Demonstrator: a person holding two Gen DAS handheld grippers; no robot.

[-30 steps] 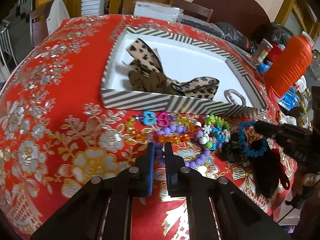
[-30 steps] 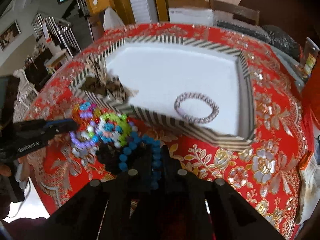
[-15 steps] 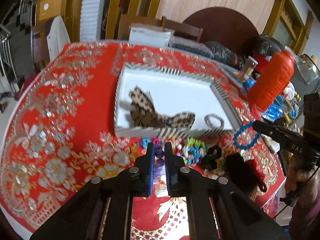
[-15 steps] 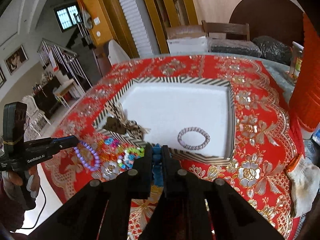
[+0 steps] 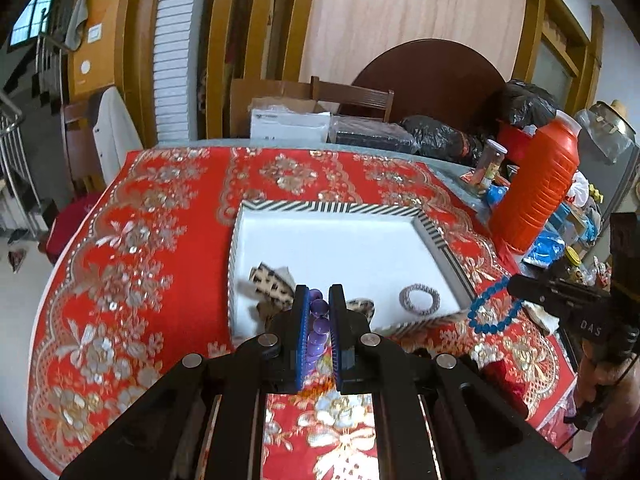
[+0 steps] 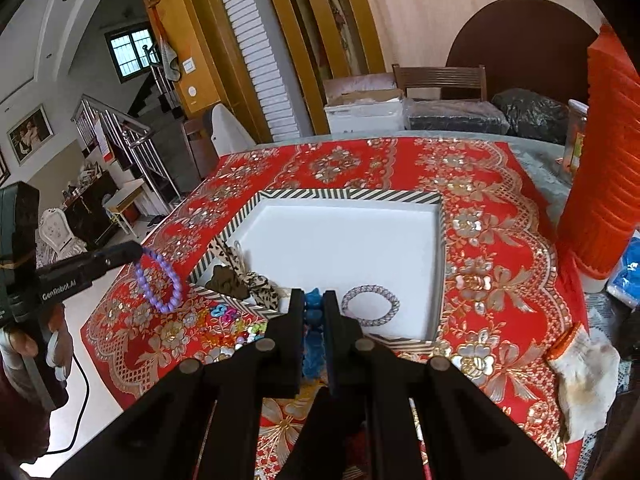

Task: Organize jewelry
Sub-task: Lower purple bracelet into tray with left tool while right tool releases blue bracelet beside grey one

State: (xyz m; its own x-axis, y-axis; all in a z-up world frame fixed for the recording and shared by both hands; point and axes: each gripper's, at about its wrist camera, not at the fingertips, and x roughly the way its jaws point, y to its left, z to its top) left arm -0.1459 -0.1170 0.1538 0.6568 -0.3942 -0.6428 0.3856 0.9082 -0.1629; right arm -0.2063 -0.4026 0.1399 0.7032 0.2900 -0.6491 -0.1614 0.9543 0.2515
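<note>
the left gripper is clenched on a purple bead bracelet, lifted off the red worktop; the right gripper grasps a blue bead bracelet. just beyond, the striped tray holds a silver bracelet and leopard-print bows.

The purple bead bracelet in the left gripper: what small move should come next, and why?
Probably carry it forward over the white floor of the striped tray, then open. The left gripper is shut on the purple bracelet, which hangs above the red cloth, outside the tray's left wall. The silver bracelet already lies inside.
</note>
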